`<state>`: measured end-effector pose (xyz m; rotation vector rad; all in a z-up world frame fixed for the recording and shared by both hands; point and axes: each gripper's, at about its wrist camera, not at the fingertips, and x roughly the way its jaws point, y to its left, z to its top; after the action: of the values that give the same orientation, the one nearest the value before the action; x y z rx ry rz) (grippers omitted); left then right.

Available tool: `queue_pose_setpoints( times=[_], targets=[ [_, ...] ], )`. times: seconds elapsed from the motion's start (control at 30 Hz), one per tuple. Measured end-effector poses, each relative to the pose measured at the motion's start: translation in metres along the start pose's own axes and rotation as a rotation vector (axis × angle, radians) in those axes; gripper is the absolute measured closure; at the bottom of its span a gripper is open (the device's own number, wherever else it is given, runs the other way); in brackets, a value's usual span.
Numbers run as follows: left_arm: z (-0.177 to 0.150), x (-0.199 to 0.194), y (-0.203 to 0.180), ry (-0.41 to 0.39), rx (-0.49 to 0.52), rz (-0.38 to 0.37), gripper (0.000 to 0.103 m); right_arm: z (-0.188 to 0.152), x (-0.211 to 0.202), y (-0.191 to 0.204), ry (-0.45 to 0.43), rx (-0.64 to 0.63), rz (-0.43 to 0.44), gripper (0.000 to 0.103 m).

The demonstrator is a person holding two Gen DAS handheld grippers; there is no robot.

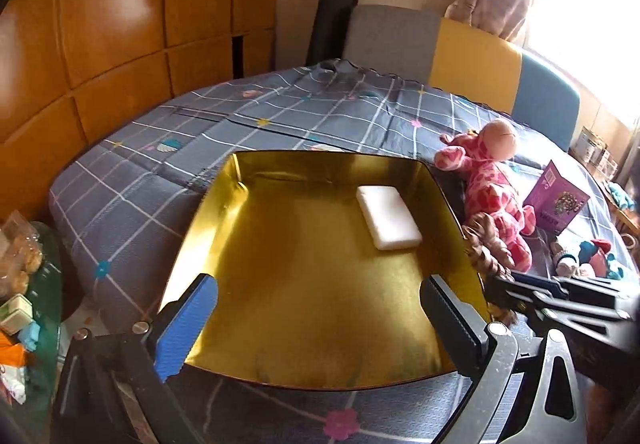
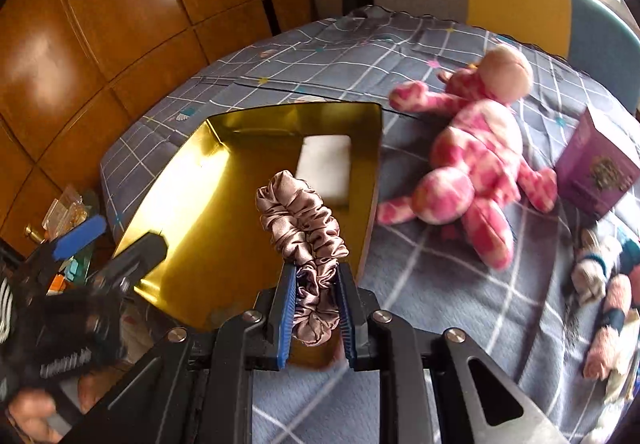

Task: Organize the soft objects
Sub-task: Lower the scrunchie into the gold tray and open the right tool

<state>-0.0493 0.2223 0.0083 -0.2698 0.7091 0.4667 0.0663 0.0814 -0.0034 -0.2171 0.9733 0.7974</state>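
Scrunchie (lower loop hidden) pinched in right claw

A mauve satin scrunchie hangs pinched over the gold tray holding a white sponge.

Gold tray, white sponge, pink spotted plush, mauve satin scrunchie, grey checked bedspread

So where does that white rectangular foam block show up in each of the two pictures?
Left wrist view: the white rectangular foam block lies right of centre, inside the shiny gold tray.
Right wrist view: it sits upper centre, behind the held satin scrunchie.
Shared landmark: the pink spotted plush giraffe beside the tray.
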Motion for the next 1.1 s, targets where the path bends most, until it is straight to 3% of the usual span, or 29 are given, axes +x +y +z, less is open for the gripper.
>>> queue_pose_setpoints(
  times=[0.3,0.47,0.57,0.9,1.1],
  targets=[
    [-0.002,-0.011,0.018,-0.046,-0.035,0.039,0.000,0.027,0.048,0.020,0.040,-0.056,-0.081,0.083],
    [-0.004,-0.014,0.023,-0.073,-0.035,0.092,0.000,0.030,0.064,0.021,0.054,-0.052,-0.101,0.070],
    [-0.004,-0.014,0.026,-0.072,-0.037,0.094,0.000,0.028,0.064,0.021,0.051,-0.046,-0.087,0.059],
    [-0.005,-0.016,0.027,-0.070,-0.050,0.066,0.000,0.011,0.035,0.015,-0.025,-0.016,-0.115,0.057],
    [-0.008,-0.015,0.020,-0.055,-0.034,0.046,0.000,-0.005,0.003,0.010,-0.101,-0.028,-0.190,0.053]
  ],
)
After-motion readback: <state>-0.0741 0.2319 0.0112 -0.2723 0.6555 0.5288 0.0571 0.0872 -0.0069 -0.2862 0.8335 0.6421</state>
